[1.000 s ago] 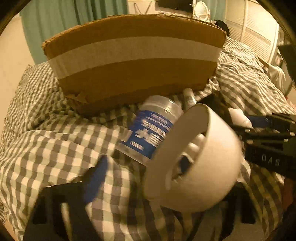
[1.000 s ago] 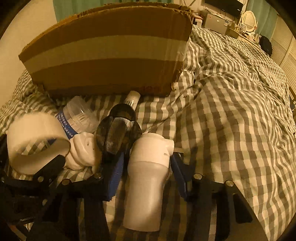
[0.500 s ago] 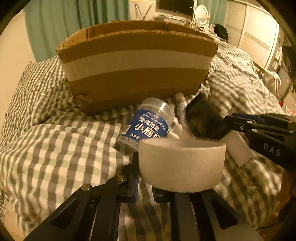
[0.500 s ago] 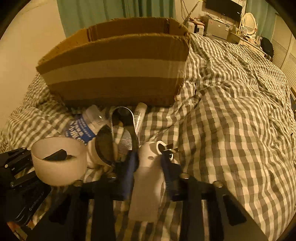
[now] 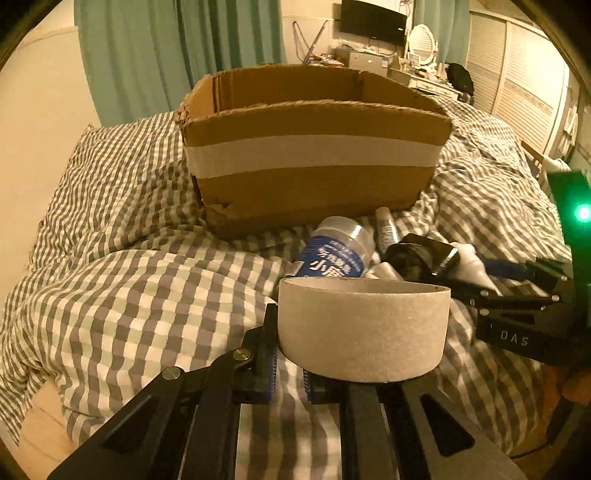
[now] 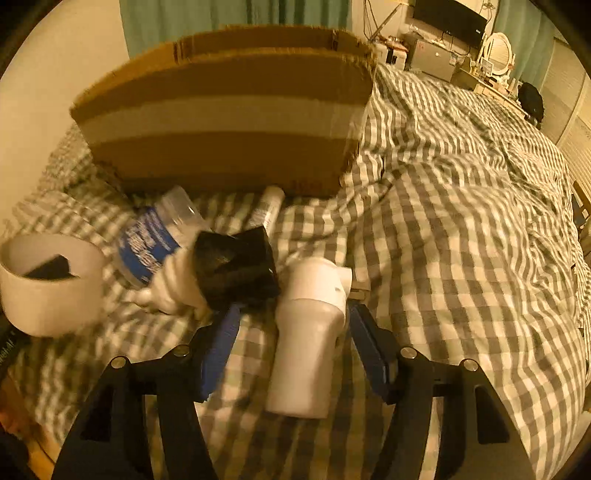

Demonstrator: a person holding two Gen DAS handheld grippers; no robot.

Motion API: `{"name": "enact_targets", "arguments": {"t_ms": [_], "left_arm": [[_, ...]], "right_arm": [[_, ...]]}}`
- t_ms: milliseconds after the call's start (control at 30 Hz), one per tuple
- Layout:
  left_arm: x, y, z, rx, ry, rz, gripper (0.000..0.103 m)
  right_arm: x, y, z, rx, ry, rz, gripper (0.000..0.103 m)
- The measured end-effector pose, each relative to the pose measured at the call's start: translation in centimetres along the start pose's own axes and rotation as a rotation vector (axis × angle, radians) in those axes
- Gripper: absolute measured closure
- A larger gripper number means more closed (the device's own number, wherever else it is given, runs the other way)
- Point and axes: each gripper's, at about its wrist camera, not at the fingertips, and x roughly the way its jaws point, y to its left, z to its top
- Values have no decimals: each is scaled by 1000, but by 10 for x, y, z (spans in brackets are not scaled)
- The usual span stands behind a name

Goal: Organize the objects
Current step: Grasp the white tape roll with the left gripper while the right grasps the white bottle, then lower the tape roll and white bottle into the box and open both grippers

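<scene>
My left gripper [image 5: 290, 363] is shut on the wall of a white tape roll [image 5: 364, 330] and holds it above the checked bedcover; the roll also shows in the right wrist view [image 6: 51, 284]. An open cardboard box [image 5: 314, 162] stands behind it. My right gripper [image 6: 291, 332] is open, its fingers on either side of a white pump bottle [image 6: 310, 339] lying on the bed. A blue-labelled jar [image 6: 155, 240], a black object [image 6: 236, 266], a small white tube [image 6: 269, 206] and a white crumpled item [image 6: 173, 284] lie in front of the box [image 6: 229, 114].
The checked bedcover [image 6: 461, 221] spreads wide to the right of the box. Green curtains [image 5: 177, 48] hang behind the box. Furniture and a TV [image 5: 373, 22] stand at the far wall. The bed's left edge [image 5: 33, 424] is close.
My left gripper has lifted and levelled the tape roll, and the view has risen over the box rim. My right gripper opened from around the pump bottle, which lies on the bed.
</scene>
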Motion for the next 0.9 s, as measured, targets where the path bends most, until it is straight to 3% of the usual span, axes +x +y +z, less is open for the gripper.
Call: {"name": "enact_targets", "arguments": {"t_ms": [67, 100, 133, 333, 533, 900], "left_arm": [[6, 2, 1, -7, 8, 2, 92], [10, 4, 2, -12, 14, 2, 92], [13, 6, 1, -17, 21, 1, 92], [14, 10, 3, -32, 25, -7, 92], [-21, 10, 16, -32, -40, -18, 92], [-84, 12, 99, -59, -211, -25, 92]], "right_arm": [[13, -3, -2, 13, 40, 21, 45], [17, -4, -2, 15, 49, 12, 57], [21, -6, -4, 20, 55, 3, 60], [6, -5, -3, 14, 7, 19, 60], [-40, -2, 11, 19, -90, 56, 60], [-137, 11, 75, -42, -307, 147, 60]]}}
